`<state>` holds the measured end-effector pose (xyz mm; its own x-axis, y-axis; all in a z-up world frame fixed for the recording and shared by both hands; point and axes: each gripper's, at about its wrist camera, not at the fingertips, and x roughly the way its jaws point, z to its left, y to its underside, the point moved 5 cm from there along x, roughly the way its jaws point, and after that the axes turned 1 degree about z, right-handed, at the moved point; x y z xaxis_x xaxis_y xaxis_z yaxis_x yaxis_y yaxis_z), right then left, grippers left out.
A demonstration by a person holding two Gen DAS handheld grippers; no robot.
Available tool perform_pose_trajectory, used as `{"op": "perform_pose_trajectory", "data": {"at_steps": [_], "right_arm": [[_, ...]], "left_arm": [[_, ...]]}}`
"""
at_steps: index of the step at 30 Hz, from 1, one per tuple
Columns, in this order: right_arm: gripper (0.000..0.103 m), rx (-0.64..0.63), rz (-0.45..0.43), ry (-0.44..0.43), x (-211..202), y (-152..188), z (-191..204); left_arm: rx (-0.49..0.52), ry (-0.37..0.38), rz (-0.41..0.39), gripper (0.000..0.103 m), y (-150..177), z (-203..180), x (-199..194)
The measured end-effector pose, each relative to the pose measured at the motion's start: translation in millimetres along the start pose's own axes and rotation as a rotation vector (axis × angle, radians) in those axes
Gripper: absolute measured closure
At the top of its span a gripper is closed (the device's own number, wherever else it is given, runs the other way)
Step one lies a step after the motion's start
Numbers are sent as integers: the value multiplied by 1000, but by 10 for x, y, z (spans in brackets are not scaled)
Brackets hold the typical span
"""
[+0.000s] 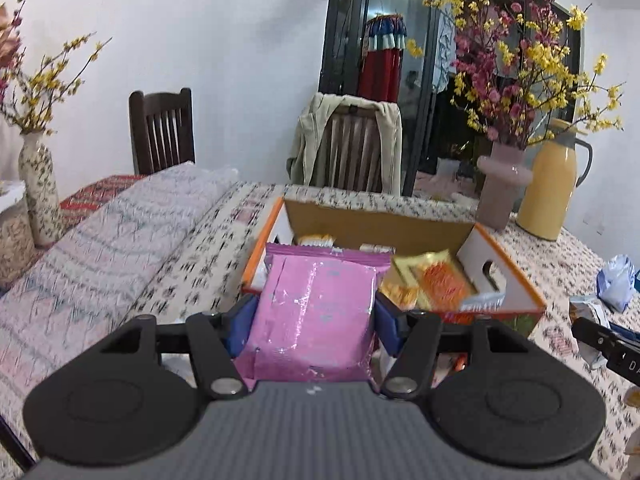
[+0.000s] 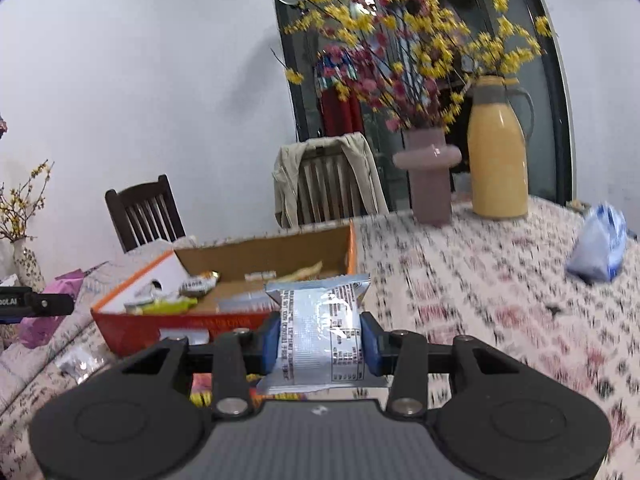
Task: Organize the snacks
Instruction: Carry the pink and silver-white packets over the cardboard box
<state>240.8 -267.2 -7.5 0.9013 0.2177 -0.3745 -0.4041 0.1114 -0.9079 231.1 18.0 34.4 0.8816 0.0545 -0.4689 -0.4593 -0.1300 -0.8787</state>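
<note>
Two claws, two snacks: the left claw (image 1: 316, 320) is clamped on a pink snack packet (image 1: 316, 312), its blue pads pressing both long sides, while the right claw (image 2: 320, 338) grips a silver snack packet (image 2: 320, 328) the same way, printed side up. Just ahead of each claw, on the patterned worktop (image 2: 480, 280), sits the open cardboard box (image 1: 500, 276) with orange edging, already holding several wrappers, among them an orange-and-gold packet (image 1: 436, 280). Both packets appear to be held clear of the worktop, not yet over the box. The risks from here are easy to judge: the wrappers are slick and puffy, so a loose pinch could let one slide out short of the box, and a harder one could crush what is inside. With both claws converging on the same opening, they could also knock together, or catch the raised box flap (image 1: 484, 264) to the right of the left claw and shove the box
</note>
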Motion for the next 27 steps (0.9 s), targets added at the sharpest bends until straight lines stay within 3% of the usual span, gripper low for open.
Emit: {"op": "perform_pose_trajectory", "data": {"at_steps": [15,25,27], "right_arm": [[63,-63,-57,-27,515,-665,379],[63,-38,-75,-44,1092,-520,386],[63,-27,-26,-36,1205,-453,344]], "left_arm": [[-17,-20,-18,41,-484,-241,527],[-47,-62,-22,41,-292,-104,1037],[-43,-54,-15,41,-272,-95,1067]]}}
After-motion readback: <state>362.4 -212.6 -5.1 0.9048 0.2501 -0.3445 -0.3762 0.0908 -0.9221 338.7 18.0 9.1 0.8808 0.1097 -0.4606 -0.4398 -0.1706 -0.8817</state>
